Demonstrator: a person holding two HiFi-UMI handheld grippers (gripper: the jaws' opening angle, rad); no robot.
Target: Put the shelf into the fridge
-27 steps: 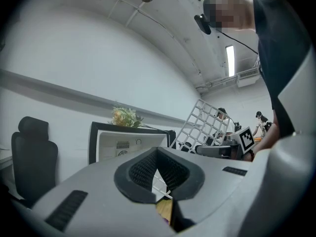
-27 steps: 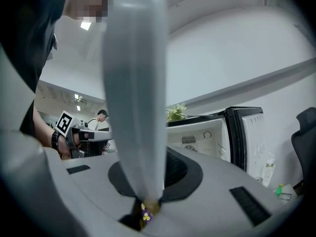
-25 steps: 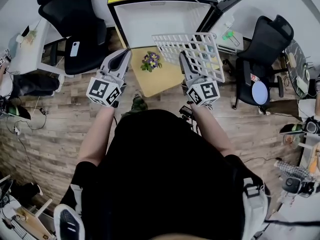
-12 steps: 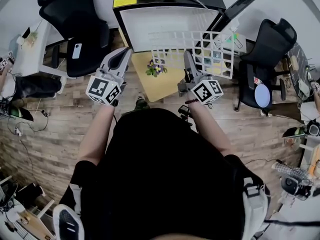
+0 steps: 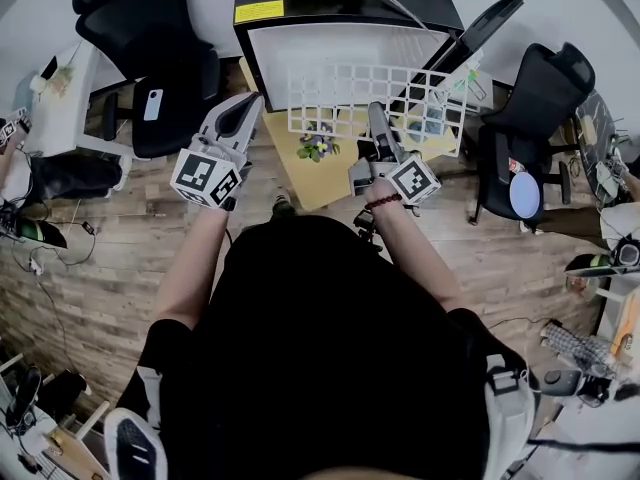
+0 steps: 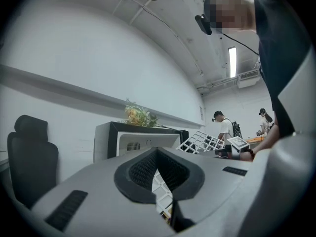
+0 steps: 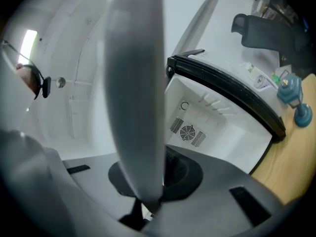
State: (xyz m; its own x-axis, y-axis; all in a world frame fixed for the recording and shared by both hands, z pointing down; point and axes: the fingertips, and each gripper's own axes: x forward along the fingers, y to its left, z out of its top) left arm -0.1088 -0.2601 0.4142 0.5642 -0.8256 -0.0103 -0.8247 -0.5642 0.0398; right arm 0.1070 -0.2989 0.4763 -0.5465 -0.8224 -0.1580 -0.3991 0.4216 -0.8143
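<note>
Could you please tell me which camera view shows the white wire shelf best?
The head view: the whole shelf grid shows, held by the right claw before the open fridge. The left gripper view catches only a distant corner; the right gripper view only a blurred edge-on bar.

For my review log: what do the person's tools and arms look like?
Both the left tool and right tool are light grey, tapering to narrow tips, with dark ribbed pads inside. Each carries a white cube with black square markers. The person wears a black short-sleeved top and a beaded bracelet at the right wrist.
</note>
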